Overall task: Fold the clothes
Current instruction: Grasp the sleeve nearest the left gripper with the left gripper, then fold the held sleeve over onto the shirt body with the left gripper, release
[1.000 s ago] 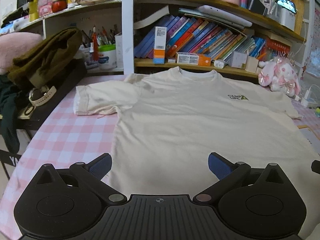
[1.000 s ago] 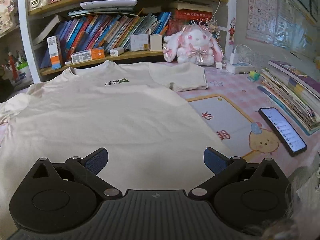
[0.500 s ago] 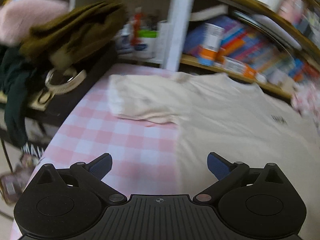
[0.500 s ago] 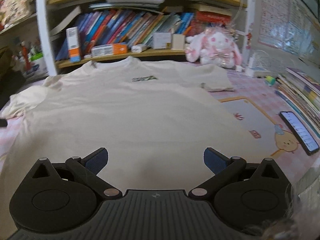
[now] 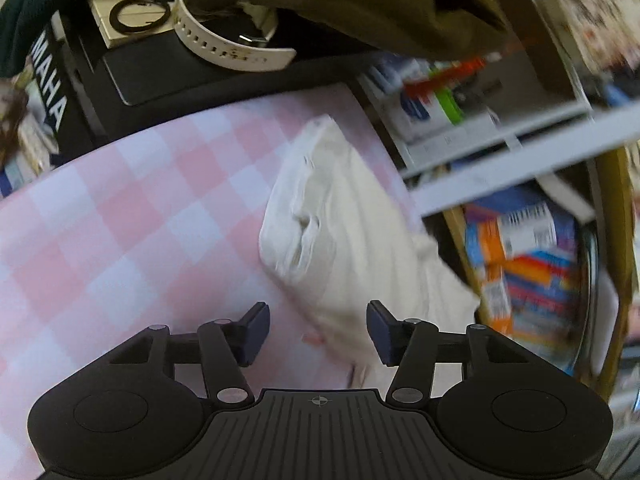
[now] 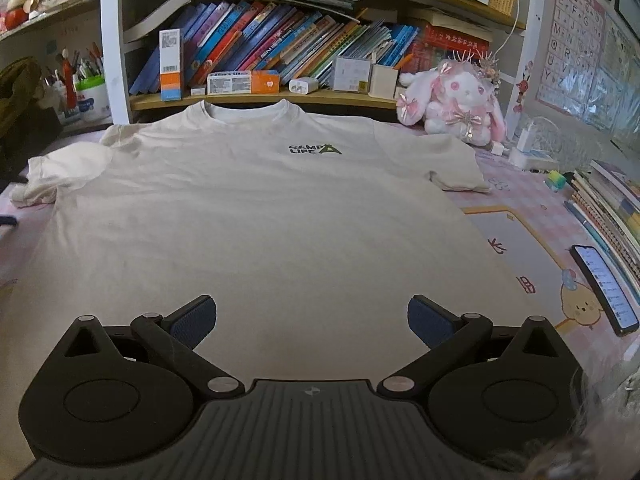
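Note:
A cream T-shirt (image 6: 260,216) with a small green chest logo lies flat, front up, on the pink checked tablecloth (image 5: 120,220). Its left sleeve (image 5: 328,224) shows in the left wrist view, bunched a little at the cuff. My left gripper (image 5: 318,330) is open, tilted over that sleeve, with the sleeve's lower edge between the fingers. My right gripper (image 6: 312,320) is open and empty above the shirt's lower middle.
A bookshelf (image 6: 280,60) runs behind the shirt. A black stand (image 5: 168,68) with a white watch and dark clothes sits left of the sleeve. A pink plush rabbit (image 6: 456,104), stacked books (image 6: 608,204) and a phone (image 6: 604,288) lie to the right.
My left gripper has swung left, rolled, and dropped close over the left sleeve, with its jaws narrower than before. My right gripper has shifted left to centre over the shirt.

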The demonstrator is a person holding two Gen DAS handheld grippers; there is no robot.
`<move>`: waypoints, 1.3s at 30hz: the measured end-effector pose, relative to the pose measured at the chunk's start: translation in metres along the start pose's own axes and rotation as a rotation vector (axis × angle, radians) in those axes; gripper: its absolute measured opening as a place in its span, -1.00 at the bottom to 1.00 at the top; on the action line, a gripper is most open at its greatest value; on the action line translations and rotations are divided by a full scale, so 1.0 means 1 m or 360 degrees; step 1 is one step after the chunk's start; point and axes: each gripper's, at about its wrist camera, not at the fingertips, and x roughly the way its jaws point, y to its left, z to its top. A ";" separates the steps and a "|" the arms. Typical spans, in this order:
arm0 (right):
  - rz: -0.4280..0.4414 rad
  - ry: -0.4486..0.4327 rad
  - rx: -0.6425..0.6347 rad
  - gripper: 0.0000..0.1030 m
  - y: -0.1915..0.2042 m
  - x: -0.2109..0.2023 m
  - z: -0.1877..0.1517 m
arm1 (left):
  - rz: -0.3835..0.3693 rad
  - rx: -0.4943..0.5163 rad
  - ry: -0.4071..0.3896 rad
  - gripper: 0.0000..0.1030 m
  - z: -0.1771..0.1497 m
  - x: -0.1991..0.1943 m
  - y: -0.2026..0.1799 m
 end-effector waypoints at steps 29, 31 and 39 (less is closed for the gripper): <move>0.0230 0.0045 0.0040 1.00 -0.051 0.045 0.015 | 0.0151 0.1821 0.0044 -0.82 -0.132 0.035 -0.183; 0.0256 0.0063 0.0046 1.00 -0.056 0.052 0.018 | 0.0261 0.2241 0.0214 -0.68 -0.180 0.055 -0.183; 0.0320 0.0120 0.0064 1.00 -0.071 0.064 0.014 | 0.0200 0.1736 0.0160 0.35 -0.140 0.042 -0.154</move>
